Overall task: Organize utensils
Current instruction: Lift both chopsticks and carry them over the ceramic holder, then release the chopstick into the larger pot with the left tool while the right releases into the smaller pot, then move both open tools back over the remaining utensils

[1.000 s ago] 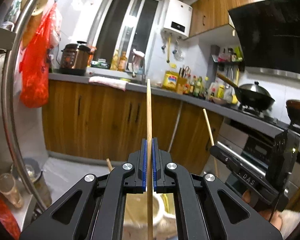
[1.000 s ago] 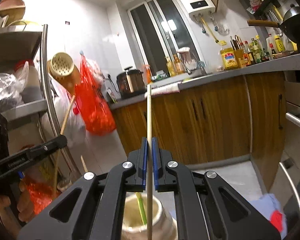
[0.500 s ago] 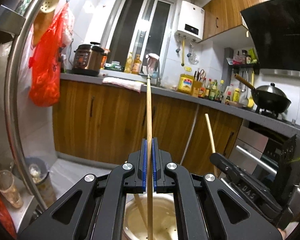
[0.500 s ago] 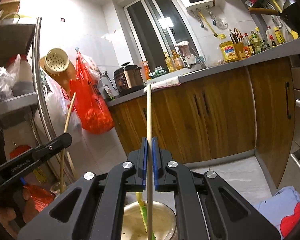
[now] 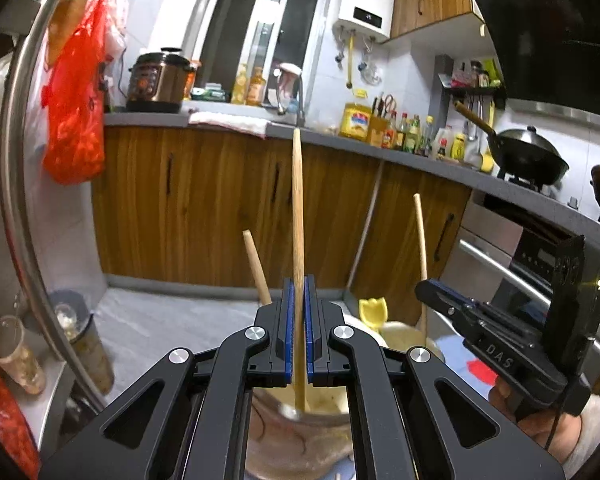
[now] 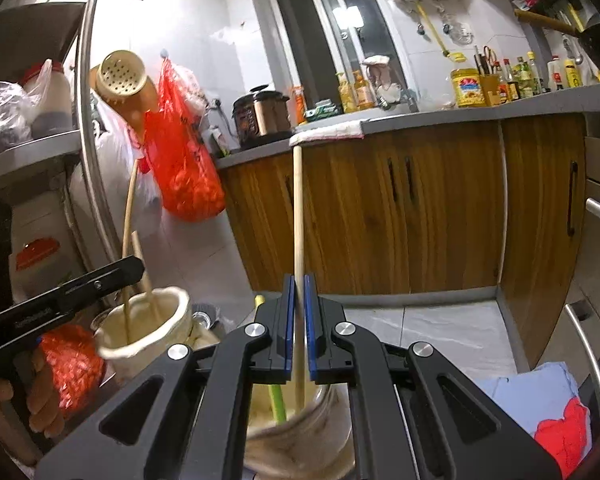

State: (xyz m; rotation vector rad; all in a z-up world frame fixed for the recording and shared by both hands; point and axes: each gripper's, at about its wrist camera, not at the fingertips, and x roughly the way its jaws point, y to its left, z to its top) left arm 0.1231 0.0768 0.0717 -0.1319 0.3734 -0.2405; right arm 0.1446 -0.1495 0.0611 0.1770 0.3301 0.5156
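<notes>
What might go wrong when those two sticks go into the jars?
The left gripper holds its chopstick with the lower end near the jar rim; released off-centre, it might clip the rim and fall out. A leaning stick already in that jar could get knocked. The right gripper lowers its own stick right beside a green utensil, so they may jam.
</notes>
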